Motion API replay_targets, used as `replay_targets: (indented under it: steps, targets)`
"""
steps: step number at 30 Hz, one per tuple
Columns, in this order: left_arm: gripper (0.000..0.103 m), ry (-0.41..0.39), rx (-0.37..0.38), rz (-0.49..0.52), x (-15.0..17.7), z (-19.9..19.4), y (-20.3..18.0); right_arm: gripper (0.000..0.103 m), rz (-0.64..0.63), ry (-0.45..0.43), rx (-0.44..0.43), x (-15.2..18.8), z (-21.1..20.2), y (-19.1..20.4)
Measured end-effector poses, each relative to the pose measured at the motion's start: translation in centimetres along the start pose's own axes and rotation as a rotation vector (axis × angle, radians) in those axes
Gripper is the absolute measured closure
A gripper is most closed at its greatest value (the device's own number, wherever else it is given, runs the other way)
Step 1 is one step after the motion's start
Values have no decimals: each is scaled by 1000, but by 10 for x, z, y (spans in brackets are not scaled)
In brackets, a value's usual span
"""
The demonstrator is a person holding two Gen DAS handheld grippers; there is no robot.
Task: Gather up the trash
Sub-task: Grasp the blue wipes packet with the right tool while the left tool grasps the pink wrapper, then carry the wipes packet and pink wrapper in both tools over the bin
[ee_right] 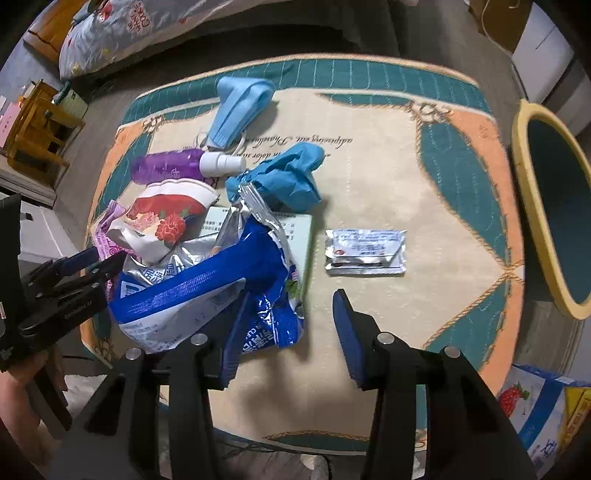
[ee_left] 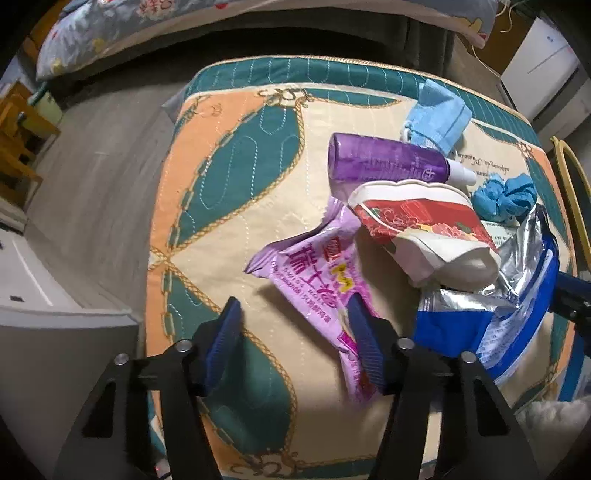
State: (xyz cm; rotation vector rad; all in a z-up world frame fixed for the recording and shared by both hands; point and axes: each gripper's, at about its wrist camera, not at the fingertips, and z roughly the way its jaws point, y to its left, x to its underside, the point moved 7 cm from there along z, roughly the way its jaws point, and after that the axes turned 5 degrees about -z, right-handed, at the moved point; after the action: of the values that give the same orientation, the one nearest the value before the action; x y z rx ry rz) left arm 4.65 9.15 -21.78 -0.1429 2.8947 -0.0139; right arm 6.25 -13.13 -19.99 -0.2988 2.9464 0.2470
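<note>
Trash lies on a quilted cushion (ee_left: 229,177): a pink snack wrapper (ee_left: 314,273), a crushed red-and-white paper cup (ee_left: 417,229), a purple bottle (ee_left: 384,158), a blue face mask (ee_left: 439,118), a crumpled blue glove (ee_left: 502,195) and a blue-and-silver foil bag (ee_left: 517,295). My left gripper (ee_left: 295,314) is open, its right finger over the pink wrapper's lower end. My right gripper (ee_right: 288,314) is open above the cushion (ee_right: 388,184), its left finger beside the foil bag (ee_right: 207,288). A small flat sachet (ee_right: 365,251) lies ahead of it. The left gripper also shows in the right wrist view (ee_right: 107,262).
A yellow-rimmed bin (ee_right: 532,206) stands to the right of the cushion. A printed carton (ee_right: 543,410) lies on the floor at lower right. A pillow (ee_left: 147,33) lies beyond the cushion, wooden furniture (ee_right: 37,125) at far left, a white cabinet (ee_left: 539,62) at far right.
</note>
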Motion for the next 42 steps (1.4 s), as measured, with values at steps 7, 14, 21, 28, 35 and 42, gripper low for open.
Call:
replay_targets:
  steps: [7,14,21,28,35,42]
  targets:
    - [87,14,50,37,4,-2,-14,90,18,-5,-77,-3,0,-1]
    - [96,-48,77,38,2,-25,-22,94,-19,-45,-96,-3,-19,2]
    - [96,-188,89,52,-17,-59,-23,94,-52,-173,-70,-18,-62,-4]
    - [96,-334,134,42,-39,-105,-29,94,4,-316,-94,-36,-111,-28]
    - [96,-416,168,59,-50,-125,-42,94,111,-432,-87,-46,-150,-74]
    - [96,-466,251,63,-59,-149,-64,94,171,-502,-44,-49,-174,-116]
